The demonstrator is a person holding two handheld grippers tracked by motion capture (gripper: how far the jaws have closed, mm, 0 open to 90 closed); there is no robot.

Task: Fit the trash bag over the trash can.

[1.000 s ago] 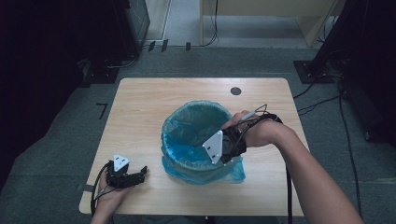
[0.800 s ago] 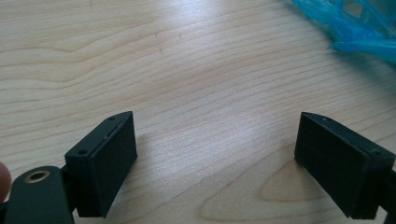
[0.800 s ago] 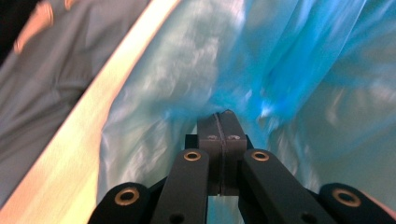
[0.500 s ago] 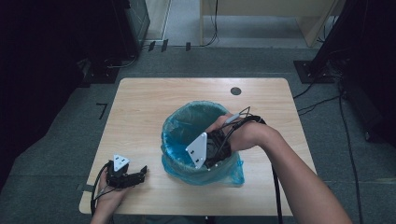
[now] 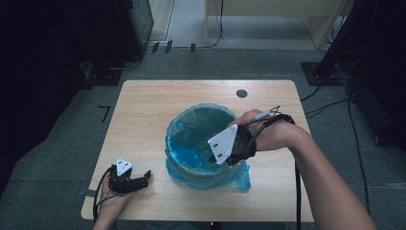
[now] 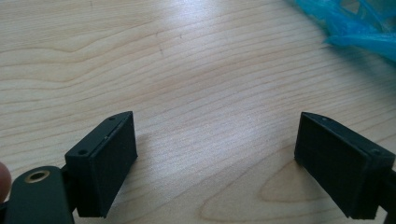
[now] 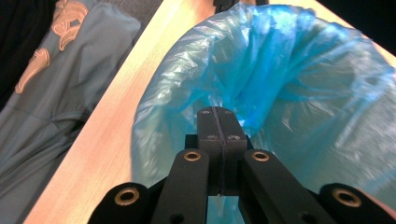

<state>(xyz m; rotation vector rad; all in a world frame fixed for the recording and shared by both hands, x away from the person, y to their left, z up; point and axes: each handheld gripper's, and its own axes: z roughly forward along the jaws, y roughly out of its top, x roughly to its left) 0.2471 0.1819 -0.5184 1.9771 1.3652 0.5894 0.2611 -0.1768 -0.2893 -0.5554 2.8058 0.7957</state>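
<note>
A wooden bench (image 5: 158, 105) seen from above. Nearest, at its front left corner, a hand rests the left claw (image 5: 143, 179) on the wood, jaws spread wide apart with nothing between them. Farther in, a bin lined with a blue plastic bag (image 5: 191, 139) stands at the bench's centre, with loose bag spilling around its base. The right claw (image 5: 215, 158), jaws pressed together, reaches over the bin's near right rim into the bag; whether it pinches the plastic cannot be told.
</note>
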